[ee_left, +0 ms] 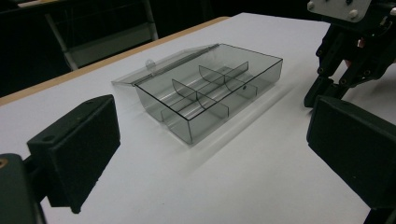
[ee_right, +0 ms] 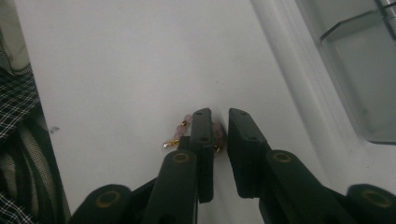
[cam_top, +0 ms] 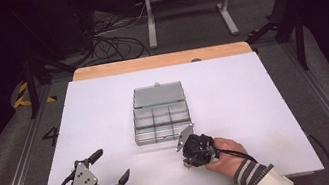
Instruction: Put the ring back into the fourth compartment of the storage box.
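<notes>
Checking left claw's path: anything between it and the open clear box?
Nothing. In the left gripper view, bare white table runs from the left claw to the compartment box. The right claw stands off to one side.

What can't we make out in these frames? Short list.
- Beaded piece, right gripper view: mostly behind the right gripper jaws; full shape and whether it is pinched are unclear.
- Same piece, high view: too small, under the gripper.
- Clear box compartments: contents unreadable through glare.
- Left gripper: jaw tips cut off by the frame.
</notes>
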